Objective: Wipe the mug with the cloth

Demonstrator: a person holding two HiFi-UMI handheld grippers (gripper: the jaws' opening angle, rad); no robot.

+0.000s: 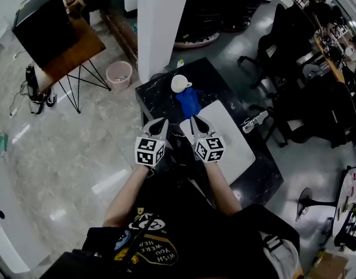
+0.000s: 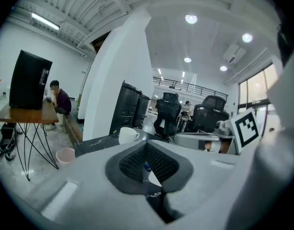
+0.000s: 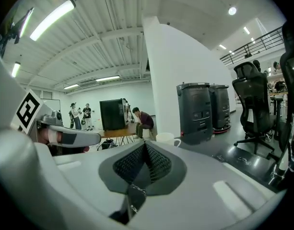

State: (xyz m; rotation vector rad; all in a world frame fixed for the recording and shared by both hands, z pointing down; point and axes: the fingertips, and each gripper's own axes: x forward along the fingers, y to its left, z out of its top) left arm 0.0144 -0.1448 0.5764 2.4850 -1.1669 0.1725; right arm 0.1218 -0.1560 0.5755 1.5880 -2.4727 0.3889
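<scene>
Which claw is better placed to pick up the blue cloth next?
Right, probably: the right claw points nearly straight at the cloth; the left claw sits further aside. Both are shut, empty.

Mug (image 1: pixel 179 83) — white, smooth, glossy glaze. Cloth (image 1: pixel 189 102) — blue, soft matt fabric. Table (image 1: pixel 157 100) black, polished, faintly veined. Board (image 1: pixel 236 144) white, matt. Floor (image 1: pixel 79 150) pale, glossy stone.
</scene>
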